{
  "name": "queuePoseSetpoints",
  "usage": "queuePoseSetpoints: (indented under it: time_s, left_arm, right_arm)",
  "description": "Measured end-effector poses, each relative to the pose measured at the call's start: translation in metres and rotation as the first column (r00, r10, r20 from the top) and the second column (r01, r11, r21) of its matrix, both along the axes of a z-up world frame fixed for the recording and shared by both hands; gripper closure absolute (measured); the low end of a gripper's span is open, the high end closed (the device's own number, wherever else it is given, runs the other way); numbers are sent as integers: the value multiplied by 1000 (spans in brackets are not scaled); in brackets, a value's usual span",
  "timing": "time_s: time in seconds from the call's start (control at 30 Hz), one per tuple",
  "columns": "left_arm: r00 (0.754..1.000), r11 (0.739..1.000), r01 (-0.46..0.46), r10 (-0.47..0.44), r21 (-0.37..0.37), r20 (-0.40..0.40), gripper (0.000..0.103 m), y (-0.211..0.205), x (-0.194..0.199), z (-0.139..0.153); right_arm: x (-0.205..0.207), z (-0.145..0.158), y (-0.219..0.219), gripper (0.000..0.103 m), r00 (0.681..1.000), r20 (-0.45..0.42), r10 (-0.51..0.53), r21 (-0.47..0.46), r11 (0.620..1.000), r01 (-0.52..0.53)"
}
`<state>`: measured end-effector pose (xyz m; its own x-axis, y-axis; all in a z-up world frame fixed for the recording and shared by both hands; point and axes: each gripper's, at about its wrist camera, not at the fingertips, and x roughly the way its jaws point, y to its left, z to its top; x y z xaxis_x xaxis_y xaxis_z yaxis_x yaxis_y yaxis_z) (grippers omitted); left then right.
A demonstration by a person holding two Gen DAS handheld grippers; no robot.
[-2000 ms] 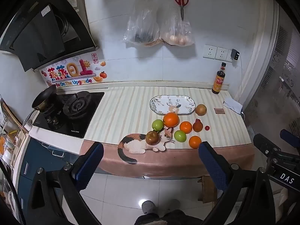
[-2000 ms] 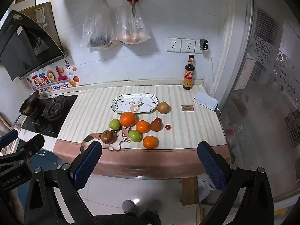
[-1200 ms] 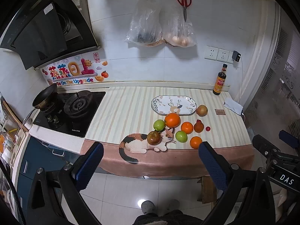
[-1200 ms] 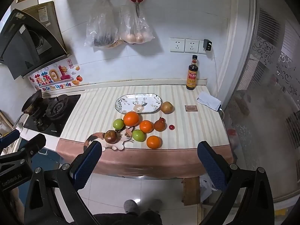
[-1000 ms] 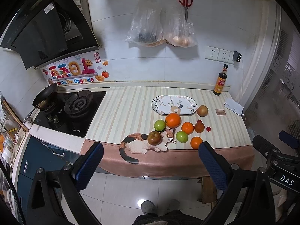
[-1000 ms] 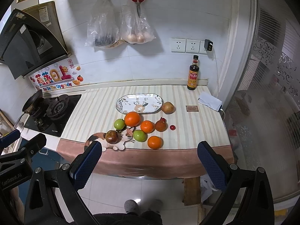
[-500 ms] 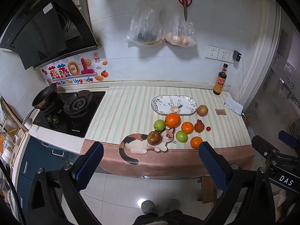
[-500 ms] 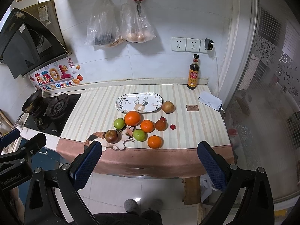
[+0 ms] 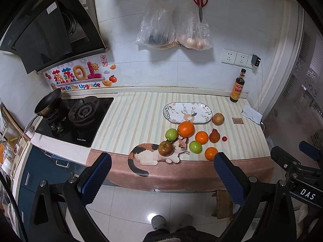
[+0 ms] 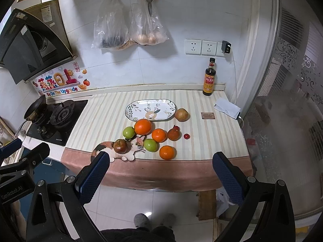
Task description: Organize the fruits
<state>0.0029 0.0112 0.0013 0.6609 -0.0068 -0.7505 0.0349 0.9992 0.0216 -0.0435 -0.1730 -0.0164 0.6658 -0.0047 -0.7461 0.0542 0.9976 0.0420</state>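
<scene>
Several fruits lie on the striped counter cloth: a large orange (image 9: 186,129) (image 10: 143,126), two smaller oranges (image 10: 159,135) (image 10: 167,152), two green apples (image 10: 129,132) (image 10: 150,145), a dark red apple (image 10: 120,146), a red pear (image 10: 173,133), a tan round fruit (image 10: 181,114) and a tiny red fruit (image 10: 186,136). An empty oval flowered plate (image 9: 169,111) (image 10: 133,109) sits behind them. My left gripper (image 9: 161,179) and right gripper (image 10: 161,177) are both open and empty, held back from the counter's front edge above the floor.
A gas hob (image 9: 80,113) with a small pan (image 9: 48,100) is at the left. A sauce bottle (image 10: 209,78) stands at the back right near a folded white cloth (image 10: 227,104). Plastic bags (image 10: 129,26) and scissors hang on the wall. A wooden stool (image 10: 207,203) stands under the counter.
Both views have shifted only slightly; the grippers stay open and nothing on the counter has moved.
</scene>
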Motion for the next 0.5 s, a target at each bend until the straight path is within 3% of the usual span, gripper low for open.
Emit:
queuePoseSetpoints:
  time_s: [0.5]
  left_arm:
    - [1000, 1000, 1, -1, -1, 0, 0, 1, 2, 1]
  right_arm:
    - [3, 0, 1, 0, 1000, 1, 0, 0, 1000, 0]
